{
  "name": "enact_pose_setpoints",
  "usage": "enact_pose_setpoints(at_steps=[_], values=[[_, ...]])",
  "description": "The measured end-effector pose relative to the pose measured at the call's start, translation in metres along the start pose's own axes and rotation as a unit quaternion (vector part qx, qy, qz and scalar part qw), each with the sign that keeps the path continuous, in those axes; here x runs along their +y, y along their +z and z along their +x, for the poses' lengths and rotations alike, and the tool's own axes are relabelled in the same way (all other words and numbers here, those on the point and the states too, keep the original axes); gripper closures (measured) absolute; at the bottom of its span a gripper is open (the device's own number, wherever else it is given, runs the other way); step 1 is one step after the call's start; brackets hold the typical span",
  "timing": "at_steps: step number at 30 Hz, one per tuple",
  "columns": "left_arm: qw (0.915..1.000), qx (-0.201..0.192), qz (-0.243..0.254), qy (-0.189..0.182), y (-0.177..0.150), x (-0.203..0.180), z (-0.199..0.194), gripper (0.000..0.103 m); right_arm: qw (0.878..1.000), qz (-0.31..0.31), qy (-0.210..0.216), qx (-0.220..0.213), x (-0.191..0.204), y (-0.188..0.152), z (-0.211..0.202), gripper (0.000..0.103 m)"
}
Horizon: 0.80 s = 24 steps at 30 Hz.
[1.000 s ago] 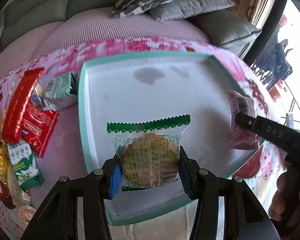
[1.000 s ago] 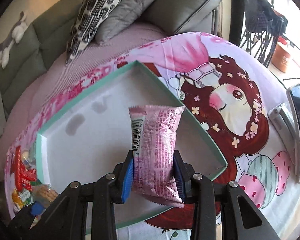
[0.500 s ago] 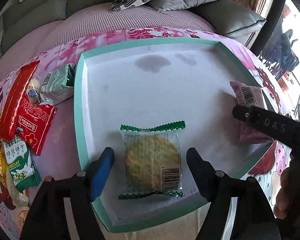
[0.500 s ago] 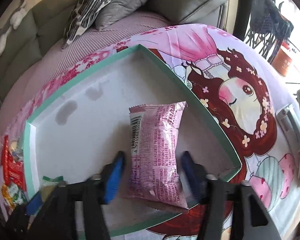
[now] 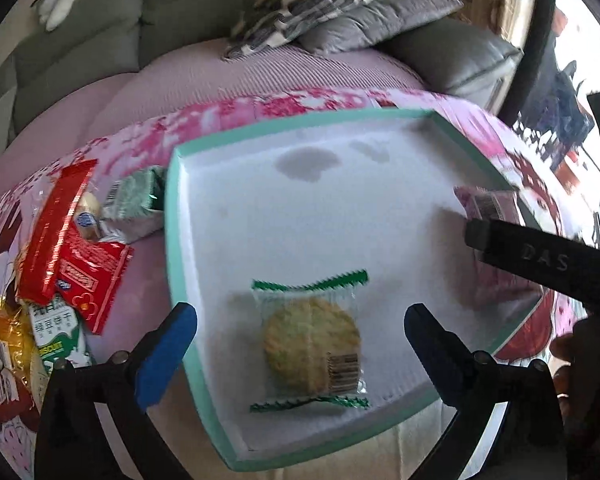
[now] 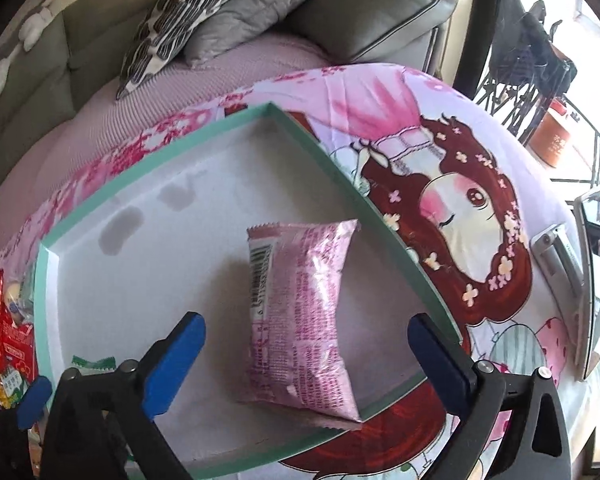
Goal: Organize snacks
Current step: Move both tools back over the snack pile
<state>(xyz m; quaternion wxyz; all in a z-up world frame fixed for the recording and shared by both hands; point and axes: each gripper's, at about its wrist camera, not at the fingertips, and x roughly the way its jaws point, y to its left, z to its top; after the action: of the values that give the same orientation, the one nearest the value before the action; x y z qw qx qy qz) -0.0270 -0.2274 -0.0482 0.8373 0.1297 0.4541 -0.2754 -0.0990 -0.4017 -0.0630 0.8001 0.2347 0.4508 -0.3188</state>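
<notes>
The jaws of the left gripper [image 5: 300, 344] have just been opened wide, and the round biscuit in its clear green-edged wrapper [image 5: 311, 344] is left lying free between them, at 6 o'clock in the white tray with the green rim [image 5: 172, 216]. The right gripper [image 6: 306, 352] has been opened too, and the pink foil snack packet [image 6: 300, 312] rests at 4 o'clock. Both grippers should be lifted straight up, so neither snack is bumped. More red and green snack packets [image 5: 72, 248] are waiting at 9 o'clock.

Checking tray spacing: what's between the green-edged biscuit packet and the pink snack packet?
Only bare white floor of the teal-rimmed tray lies between the green-edged biscuit packet and the pink snack packet, seen in the left wrist view.
</notes>
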Motion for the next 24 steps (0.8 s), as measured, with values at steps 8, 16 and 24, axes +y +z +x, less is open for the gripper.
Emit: enact_pose_setpoints(at_steps=[8, 16, 24], values=[[0.9899, -0.026, -0.134, 0.038, 0.013, 0.068, -0.025, 0.000, 1.000, 0.012, 0.003, -0.008, -0.006, 0.005, -0.004, 0.000], [0.9646, -0.006, -0.232, 0.125, -0.001, 0.164, -0.045, 0.000, 0.999, -0.013, 0.021, -0.028, 0.014, 0.001, -0.019, 0.000], [0.9528, 0.042, -0.223, 0.202, -0.034, 0.219, -0.065, 0.000, 0.992, -0.077, 0.085, -0.061, 0.079, -0.017, -0.055, 0.000]])
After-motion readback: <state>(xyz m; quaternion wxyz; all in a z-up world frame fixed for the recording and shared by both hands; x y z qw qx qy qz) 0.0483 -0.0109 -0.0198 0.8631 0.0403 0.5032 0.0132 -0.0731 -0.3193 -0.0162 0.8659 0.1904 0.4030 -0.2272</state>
